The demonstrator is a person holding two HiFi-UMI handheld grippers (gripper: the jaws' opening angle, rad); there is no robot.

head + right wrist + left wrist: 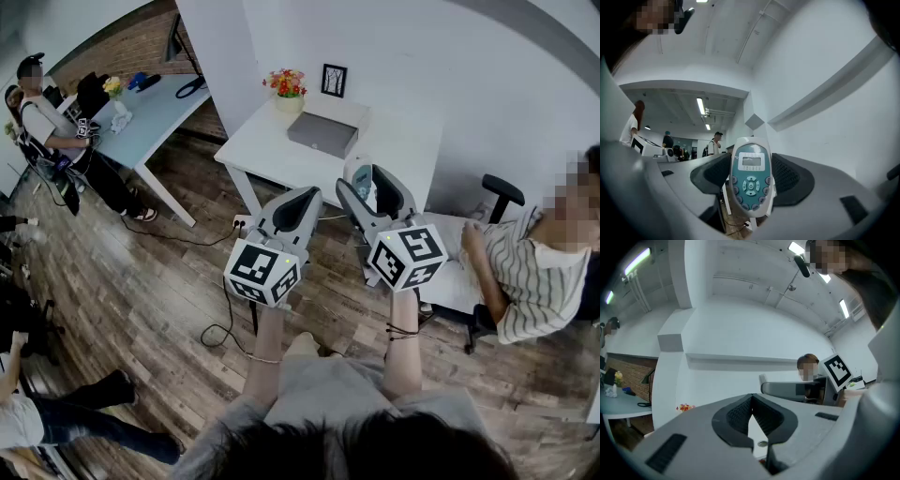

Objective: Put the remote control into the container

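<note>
A white remote control with a teal face, small screen and buttons stands upright between the jaws of my right gripper, which is shut on it, both pads pressing its sides. In the head view the remote shows between the raised right gripper's jaws. My left gripper is beside it at the same height; its jaws meet at the tips, shut with nothing in them. A flat grey box lies on the white table ahead of both grippers.
A flower pot and a small framed picture stand at the table's back edge by the wall. A person sits in a chair at the right. Another person stands by a second table at the left. Cables lie on the wood floor.
</note>
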